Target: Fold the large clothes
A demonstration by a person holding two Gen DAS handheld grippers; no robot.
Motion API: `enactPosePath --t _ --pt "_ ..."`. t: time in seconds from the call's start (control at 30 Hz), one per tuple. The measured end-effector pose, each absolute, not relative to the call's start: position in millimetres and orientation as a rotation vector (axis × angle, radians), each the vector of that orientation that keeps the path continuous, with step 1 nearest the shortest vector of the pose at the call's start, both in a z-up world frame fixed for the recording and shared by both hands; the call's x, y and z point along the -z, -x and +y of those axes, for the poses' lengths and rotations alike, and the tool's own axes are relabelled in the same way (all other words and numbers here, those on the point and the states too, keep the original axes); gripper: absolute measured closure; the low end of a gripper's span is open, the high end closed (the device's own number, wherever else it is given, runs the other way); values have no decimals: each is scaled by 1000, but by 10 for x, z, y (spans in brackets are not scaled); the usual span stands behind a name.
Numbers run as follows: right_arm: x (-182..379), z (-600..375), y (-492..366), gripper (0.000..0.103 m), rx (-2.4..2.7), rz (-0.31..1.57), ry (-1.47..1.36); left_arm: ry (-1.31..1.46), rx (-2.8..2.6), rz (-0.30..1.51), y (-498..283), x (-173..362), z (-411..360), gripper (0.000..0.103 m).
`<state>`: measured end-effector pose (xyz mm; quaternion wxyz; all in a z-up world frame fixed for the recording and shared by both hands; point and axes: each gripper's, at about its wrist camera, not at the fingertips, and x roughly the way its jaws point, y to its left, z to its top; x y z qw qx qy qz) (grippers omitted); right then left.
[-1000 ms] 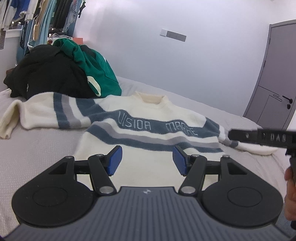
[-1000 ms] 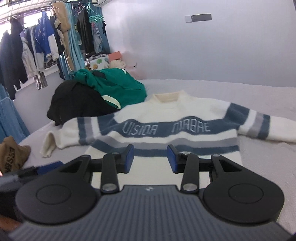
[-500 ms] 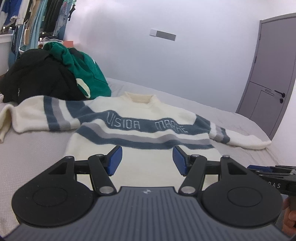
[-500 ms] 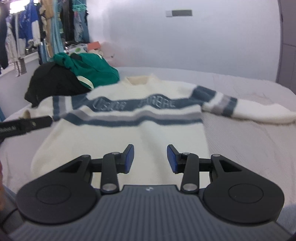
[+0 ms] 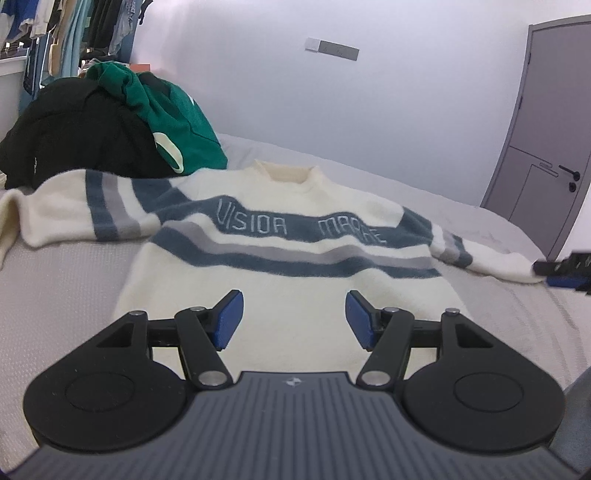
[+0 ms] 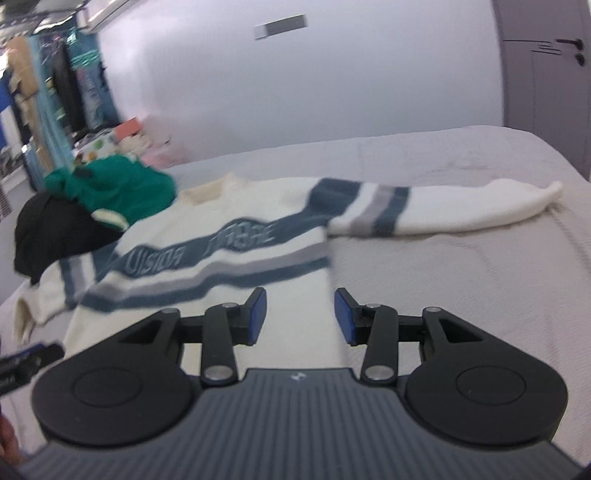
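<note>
A cream sweater [image 5: 295, 236] with blue and grey stripes lies flat, front up, on a grey bed [image 5: 55, 280], both sleeves spread out to the sides and the collar towards the far wall.

Off the sweater's left sleeve, at the far left of the bed, sits a heap of clothes: a black garment [image 5: 74, 136] with a green garment [image 5: 166, 122] on top. The heap touches the top edge of that sleeve. Behind the heap, hanging clothes [image 5: 55, 33] line the left wall.

Over the sweater's lower hem hovers the left gripper [image 5: 293, 319], its blue fingers [image 5: 229, 319] spread wide with nothing between them but the cream knit lying below.

Right of the sweater's body, at its lower right corner, is the right gripper [image 6: 300, 317]. Its fingers [image 6: 256, 315] have just been opening and stand moderately apart, holding nothing; the sweater's side edge runs beneath the gap. In the left wrist view this gripper shows just beside the cuff of the right sleeve; whether it touches the cuff cannot be told.

Beyond the right sleeve, past the bed's far right corner, stands a grey door [image 5: 546, 140] with a dark handle.
</note>
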<state>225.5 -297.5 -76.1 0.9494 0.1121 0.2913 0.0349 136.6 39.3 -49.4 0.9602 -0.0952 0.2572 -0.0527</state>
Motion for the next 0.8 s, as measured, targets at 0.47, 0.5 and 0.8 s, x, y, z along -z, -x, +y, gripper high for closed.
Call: enactPosePath --t 0.47,0.5,0.8 --pt "1113 -4436 -3002 27 19 653 -579 199 61 607 -1651 683 381 28" --pt "1217 -4549 -3045 18 23 668 -631 198 60 614 -1679 698 369 28" --pt "2067 -5197 -3332 17 104 699 -816 153 54 700 -1929 902 186 27"
